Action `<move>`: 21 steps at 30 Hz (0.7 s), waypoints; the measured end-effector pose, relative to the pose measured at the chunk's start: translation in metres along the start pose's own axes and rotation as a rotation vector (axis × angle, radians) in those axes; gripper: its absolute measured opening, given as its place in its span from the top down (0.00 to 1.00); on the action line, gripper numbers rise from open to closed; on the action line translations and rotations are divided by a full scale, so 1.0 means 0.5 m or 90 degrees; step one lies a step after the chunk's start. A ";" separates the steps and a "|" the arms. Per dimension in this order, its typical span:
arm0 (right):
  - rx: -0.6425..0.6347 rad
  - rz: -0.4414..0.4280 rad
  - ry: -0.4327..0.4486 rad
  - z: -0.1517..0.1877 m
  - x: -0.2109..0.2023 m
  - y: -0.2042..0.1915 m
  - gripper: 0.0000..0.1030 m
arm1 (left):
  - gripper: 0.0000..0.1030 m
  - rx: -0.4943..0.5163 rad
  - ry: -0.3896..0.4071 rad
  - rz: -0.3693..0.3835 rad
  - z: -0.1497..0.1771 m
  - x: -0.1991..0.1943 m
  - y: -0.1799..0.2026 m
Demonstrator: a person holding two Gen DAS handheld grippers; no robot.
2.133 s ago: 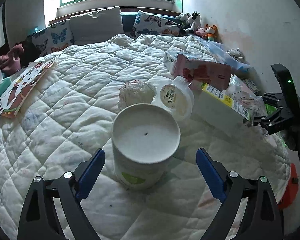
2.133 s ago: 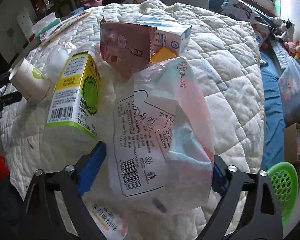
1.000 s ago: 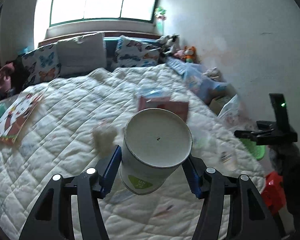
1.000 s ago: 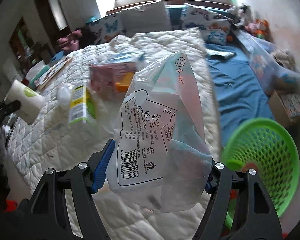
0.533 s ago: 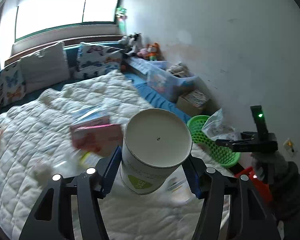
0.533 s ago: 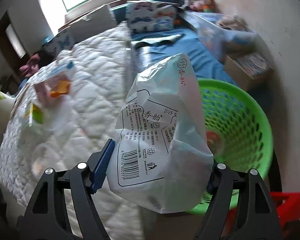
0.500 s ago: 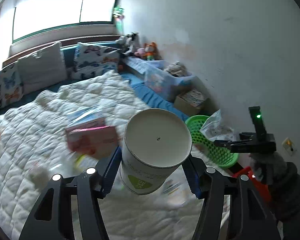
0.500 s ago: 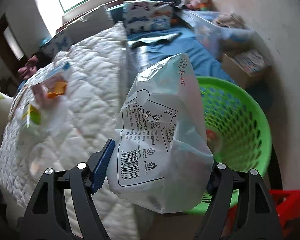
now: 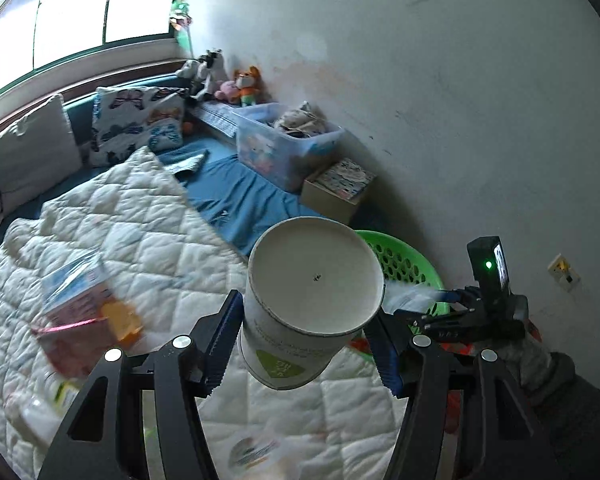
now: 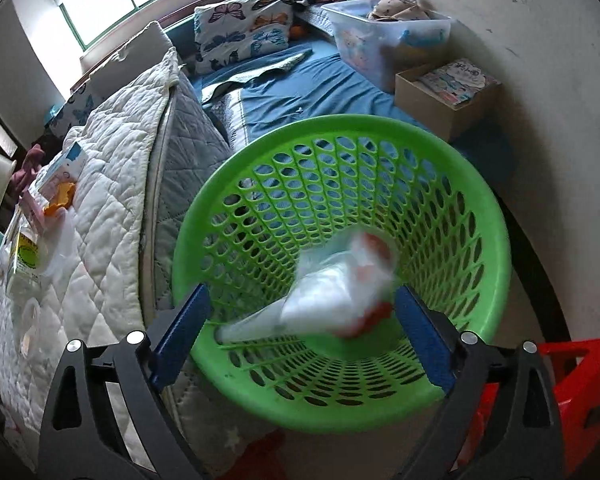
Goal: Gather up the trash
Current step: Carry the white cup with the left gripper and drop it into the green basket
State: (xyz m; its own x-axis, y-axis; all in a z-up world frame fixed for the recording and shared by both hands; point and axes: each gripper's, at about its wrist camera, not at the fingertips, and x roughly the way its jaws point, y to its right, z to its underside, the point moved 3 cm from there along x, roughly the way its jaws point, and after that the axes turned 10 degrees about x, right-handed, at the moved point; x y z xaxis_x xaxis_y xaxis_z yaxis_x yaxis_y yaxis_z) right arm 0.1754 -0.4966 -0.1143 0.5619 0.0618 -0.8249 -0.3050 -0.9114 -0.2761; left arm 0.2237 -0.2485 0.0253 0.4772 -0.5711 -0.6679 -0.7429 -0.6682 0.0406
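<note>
The right hand-held gripper (image 10: 300,312) has just been opening above the green basket (image 10: 496,216); its jaws stand wide, and the plastic bag (image 10: 332,292), blurred, is dropping inside the basket, touching neither pad. The left hand-held gripper (image 9: 306,344) clamps the paper cup (image 9: 312,304) just beside the basket; carry it over the rim before releasing, so it cannot bounce onto the bed (image 9: 140,240).

Daylight pours from the blown-out window (image 9: 100,12); heavy fisheye bending with dark corners, and the falling bag (image 10: 336,288) is motion-blurred.
</note>
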 end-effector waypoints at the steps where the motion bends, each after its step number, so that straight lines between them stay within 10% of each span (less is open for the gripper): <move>1: 0.001 -0.001 0.003 0.002 -0.004 0.004 0.10 | 0.44 0.002 -0.005 0.007 -0.008 0.014 0.010; 21: 0.027 0.002 0.065 0.062 -0.126 0.075 0.10 | 0.43 -0.039 -0.130 0.124 -0.015 0.250 0.153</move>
State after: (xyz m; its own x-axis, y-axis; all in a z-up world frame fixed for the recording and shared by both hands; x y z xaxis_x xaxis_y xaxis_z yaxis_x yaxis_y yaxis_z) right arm 0.1048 -0.5221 -0.0880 0.6358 0.0157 -0.7717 -0.3378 -0.8933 -0.2965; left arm 0.2298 -0.3746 -0.0496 0.2190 -0.5886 -0.7782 -0.7788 -0.5859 0.2240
